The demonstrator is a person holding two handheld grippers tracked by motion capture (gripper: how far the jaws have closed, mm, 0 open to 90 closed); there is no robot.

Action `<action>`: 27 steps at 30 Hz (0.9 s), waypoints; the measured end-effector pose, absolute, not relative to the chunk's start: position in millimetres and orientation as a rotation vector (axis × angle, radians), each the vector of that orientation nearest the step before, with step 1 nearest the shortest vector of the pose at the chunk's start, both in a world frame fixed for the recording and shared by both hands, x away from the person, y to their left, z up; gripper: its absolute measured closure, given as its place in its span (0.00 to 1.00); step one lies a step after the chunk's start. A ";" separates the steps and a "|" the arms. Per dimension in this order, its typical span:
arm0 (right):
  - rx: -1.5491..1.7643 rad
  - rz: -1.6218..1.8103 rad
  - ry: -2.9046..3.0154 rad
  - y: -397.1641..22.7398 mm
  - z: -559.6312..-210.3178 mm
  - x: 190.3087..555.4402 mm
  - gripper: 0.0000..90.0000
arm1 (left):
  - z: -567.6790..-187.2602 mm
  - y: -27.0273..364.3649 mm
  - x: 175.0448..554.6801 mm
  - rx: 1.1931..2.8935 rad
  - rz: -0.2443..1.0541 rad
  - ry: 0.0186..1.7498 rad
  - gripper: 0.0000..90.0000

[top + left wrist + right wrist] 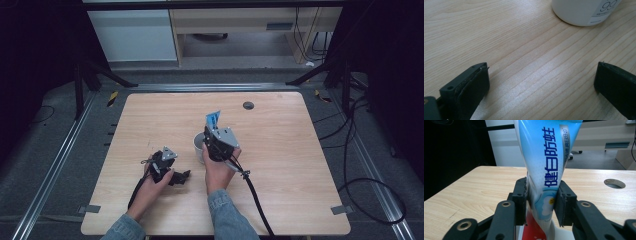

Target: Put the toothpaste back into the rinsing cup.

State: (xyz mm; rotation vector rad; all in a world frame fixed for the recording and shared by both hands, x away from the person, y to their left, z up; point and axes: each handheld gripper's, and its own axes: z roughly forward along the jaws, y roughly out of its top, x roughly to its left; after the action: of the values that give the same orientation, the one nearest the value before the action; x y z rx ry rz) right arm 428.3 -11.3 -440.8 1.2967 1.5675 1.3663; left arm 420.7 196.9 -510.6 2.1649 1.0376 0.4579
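The right gripper (pixel 541 202) stands with its jaws narrow, either side of a blue and white toothpaste tube (pixel 546 162), pads at its sides; the tube stands upright in a white cup (pixel 199 142) mid-worktop (pixel 280 165). The left gripper (pixel 541 82) rests wide open and empty beside the cup

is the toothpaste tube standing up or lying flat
Standing up: the toothpaste tube rises upright between the right tool's jaws, its lower end down in the white cup.
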 end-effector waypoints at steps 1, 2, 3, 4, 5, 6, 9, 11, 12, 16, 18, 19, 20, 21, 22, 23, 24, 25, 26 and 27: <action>1.298 1.366 1.568 -11.3 -440.8 428.6 0.72 | -510.6 196.9 420.7 2.165 0.458 1.037 0.00; 1.298 1.362 1.570 -11.5 -440.9 428.7 0.71 | -510.6 196.8 420.7 2.165 0.459 1.038 0.00; 1.299 1.361 1.570 -11.7 -440.8 428.7 0.70 | -510.6 196.9 420.7 2.165 0.458 1.037 0.00; 1.299 1.361 1.570 -11.7 -440.8 428.7 0.70 | -510.6 196.9 420.7 2.165 0.458 1.037 0.00; 1.298 1.356 1.573 -12.0 -440.7 428.5 0.67 | -510.6 196.8 420.7 2.165 0.459 1.037 0.00; 1.298 1.356 1.573 -12.0 -440.7 428.5 0.67 | -510.6 196.8 420.7 2.165 0.459 1.037 0.00; 1.300 1.354 1.571 -13.6 -439.3 428.1 0.64 | -510.6 196.8 420.7 2.165 0.459 1.037 0.00; 1.297 1.345 1.577 -14.4 -438.8 428.1 0.63 | -510.6 196.8 420.7 2.165 0.459 1.037 0.00; 1.298 1.344 1.578 -14.7 -438.4 427.9 0.63 | -510.6 196.8 420.7 2.166 0.459 1.037 0.00; 1.284 1.328 1.591 -15.2 -437.1 427.0 0.59 | -510.6 196.8 420.8 2.166 0.459 1.037 0.00; 1.281 1.323 1.594 -15.3 -437.0 426.8 0.58 | -510.6 196.8 420.8 2.166 0.459 1.036 0.00; 1.281 1.319 1.598 -15.4 -436.8 426.8 0.57 | -510.6 196.8 420.8 2.166 0.459 1.037 0.00; 1.273 1.312 1.604 -15.8 -436.8 427.0 0.55 | -510.6 196.8 420.8 2.166 0.459 1.036 0.00; 1.271 1.306 1.608 -16.1 -436.7 427.1 0.55 | -510.6 196.8 420.8 2.166 0.460 1.036 0.00; 1.271 1.306 1.608 -16.1 -436.7 427.1 0.55 | -510.6 196.8 420.8 2.166 0.460 1.036 0.00; 1.267 1.299 1.611 -16.5 -436.8 427.1 0.54 | -510.6 196.8 420.8 2.166 0.459 1.036 0.00; 1.269 1.293 1.616 -16.8 -437.0 427.4 0.54 | -510.6 196.8 420.8 2.166 0.460 1.036 0.00; 1.271 1.288 1.621 -17.1 -437.0 427.1 0.54 | -510.6 196.8 420.8 2.166 0.459 1.036 0.00; 1.270 1.288 1.620 -17.0 -437.0 427.1 0.54 | -510.6 196.8 420.8 2.166 0.460 1.036 0.00; 1.268 1.286 1.622 -16.9 -437.0 427.0 0.54 | -510.6 196.8 420.8 2.166 0.459 1.036 0.00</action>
State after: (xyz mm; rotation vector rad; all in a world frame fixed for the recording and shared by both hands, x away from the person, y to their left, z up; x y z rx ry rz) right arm 427.0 -16.9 -437.0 1.2681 1.6216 1.2863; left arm 420.8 196.8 -510.6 2.1661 1.0362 0.4593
